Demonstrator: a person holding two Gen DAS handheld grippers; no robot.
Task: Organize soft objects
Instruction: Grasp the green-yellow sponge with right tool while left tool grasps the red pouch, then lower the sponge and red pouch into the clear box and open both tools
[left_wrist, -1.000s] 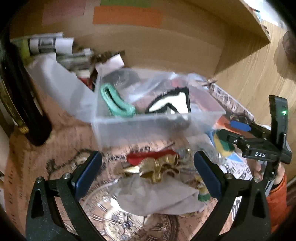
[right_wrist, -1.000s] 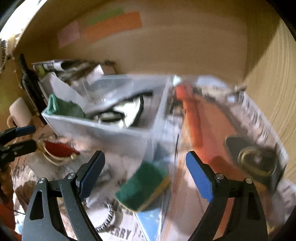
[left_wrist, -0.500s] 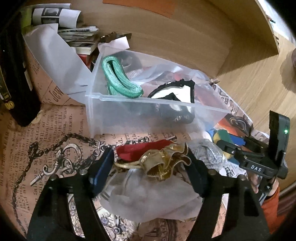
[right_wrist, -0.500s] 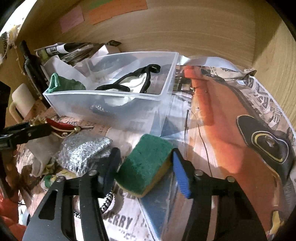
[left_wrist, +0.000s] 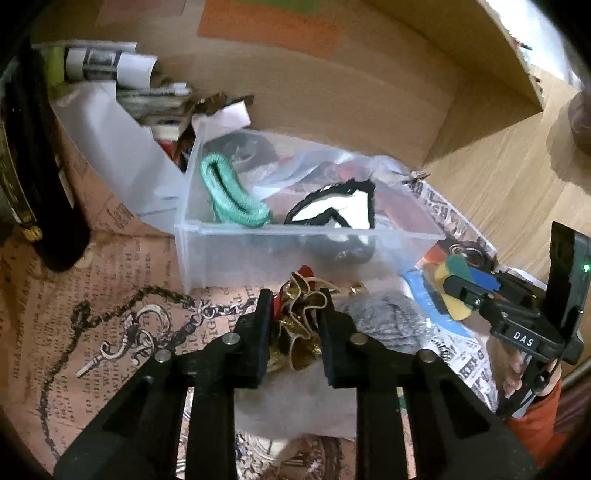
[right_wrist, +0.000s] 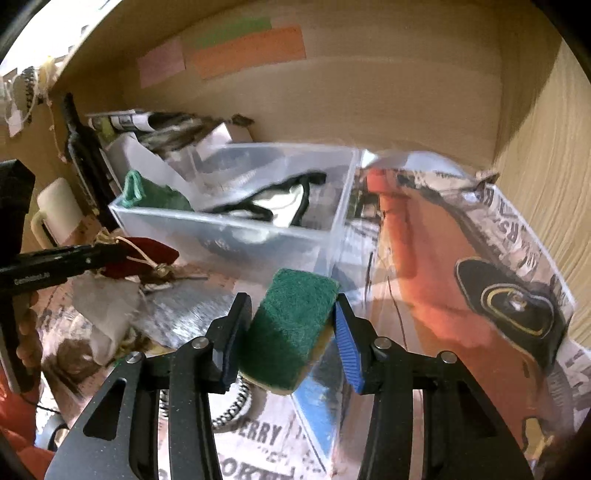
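My left gripper is shut on a gold fabric pouch with a red piece behind it, held above the paper just in front of the clear plastic bin. The bin holds a green rope and a black-and-white soft piece. My right gripper is shut on a green-and-yellow sponge, lifted in front of the bin's right corner. The right gripper with the sponge also shows in the left wrist view.
A grey silvery cloth and a white cloth lie in front of the bin. A dark bottle stands at the left. Papers are piled behind the bin. A wooden back wall closes the space.
Both grippers have closed fully on their objects and lifted them: the left on the gold pouch, the right on the sponge. Both views have tilted up a little.
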